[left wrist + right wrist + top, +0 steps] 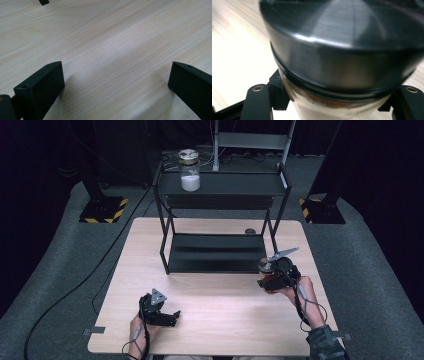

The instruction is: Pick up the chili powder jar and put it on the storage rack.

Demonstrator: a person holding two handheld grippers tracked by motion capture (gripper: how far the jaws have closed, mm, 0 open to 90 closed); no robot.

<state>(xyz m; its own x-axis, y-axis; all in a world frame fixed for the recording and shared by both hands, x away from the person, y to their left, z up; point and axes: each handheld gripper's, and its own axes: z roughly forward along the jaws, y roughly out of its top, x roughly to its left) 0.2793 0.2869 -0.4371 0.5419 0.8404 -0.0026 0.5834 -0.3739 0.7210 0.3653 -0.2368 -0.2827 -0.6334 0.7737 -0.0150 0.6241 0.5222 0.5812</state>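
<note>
Jar (342, 62) sits clamped in my right gripper (272, 279), near the table's (220, 320) right edge. My left gripper (161, 312) rests by the front edge, jaws wide apart around nothing.

The left hand-held gripper (172, 316) is black and blocky, topped by a grey three-cornered plate, with a thin cable trailing back along the forearm. In the left gripper view its jaws are matte black slabs with squared ends, each with a small screw hole near the tip. The right hand-held gripper (267, 281) is black too, with its own grey plate and a looping cable. A dark, perhaps patterned sleeve (325, 344) covers the right forearm.
</note>
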